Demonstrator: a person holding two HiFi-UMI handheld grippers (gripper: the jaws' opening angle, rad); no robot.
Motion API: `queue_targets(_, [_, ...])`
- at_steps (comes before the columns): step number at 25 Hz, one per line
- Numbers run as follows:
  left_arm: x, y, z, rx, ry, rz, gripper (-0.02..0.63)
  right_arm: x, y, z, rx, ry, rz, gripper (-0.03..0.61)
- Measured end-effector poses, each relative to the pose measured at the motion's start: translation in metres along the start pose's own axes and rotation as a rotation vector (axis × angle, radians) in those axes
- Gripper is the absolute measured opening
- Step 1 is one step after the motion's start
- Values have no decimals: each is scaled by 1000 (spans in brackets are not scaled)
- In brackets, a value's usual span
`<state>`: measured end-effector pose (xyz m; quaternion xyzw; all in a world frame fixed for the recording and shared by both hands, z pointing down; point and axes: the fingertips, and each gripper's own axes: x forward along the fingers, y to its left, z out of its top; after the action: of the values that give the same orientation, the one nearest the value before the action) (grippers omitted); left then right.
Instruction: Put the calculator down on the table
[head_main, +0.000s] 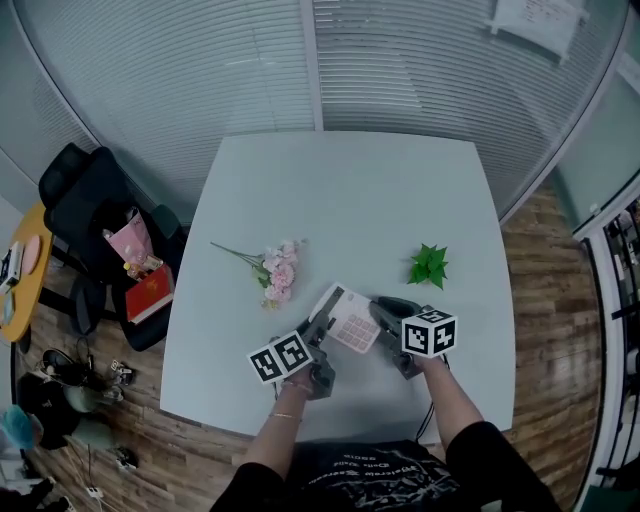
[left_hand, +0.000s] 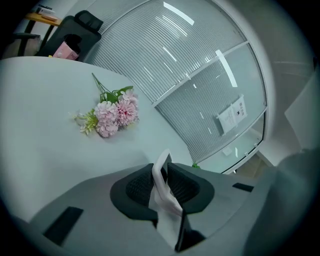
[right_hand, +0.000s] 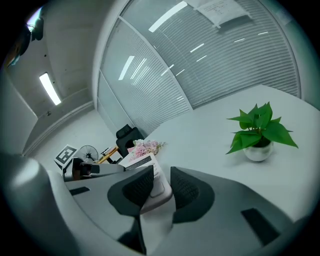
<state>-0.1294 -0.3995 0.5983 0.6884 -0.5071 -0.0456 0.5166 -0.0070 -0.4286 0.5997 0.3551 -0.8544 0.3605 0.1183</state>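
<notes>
Both grippers hold a white calculator (head_main: 345, 318) with pink keys over the front part of the white table (head_main: 340, 190). My left gripper (head_main: 322, 330) is shut on its left edge. In the left gripper view the calculator (left_hand: 165, 200) stands edge-on between the dark pads (left_hand: 137, 189). My right gripper (head_main: 380, 312) is shut on the right edge. In the right gripper view the calculator (right_hand: 150, 172) lies between the two pads (right_hand: 186, 190), and the left gripper (right_hand: 75, 166) shows beyond it.
A bunch of pink flowers (head_main: 276, 270) lies left of the calculator. A small green plant (head_main: 429, 265) in a white pot stands to its right. A black chair (head_main: 100, 235) with a pink bag and a red book sits left of the table. A glass wall with blinds (head_main: 320, 60) runs behind.
</notes>
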Motion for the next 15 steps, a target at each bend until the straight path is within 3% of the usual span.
queue_targets(7, [34, 9, 7, 34, 19, 29, 98, 18, -30, 4, 46, -29, -20, 117])
queue_targets(15, [53, 19, 11, 53, 29, 102, 98, 37, -49, 6, -8, 21, -70, 123])
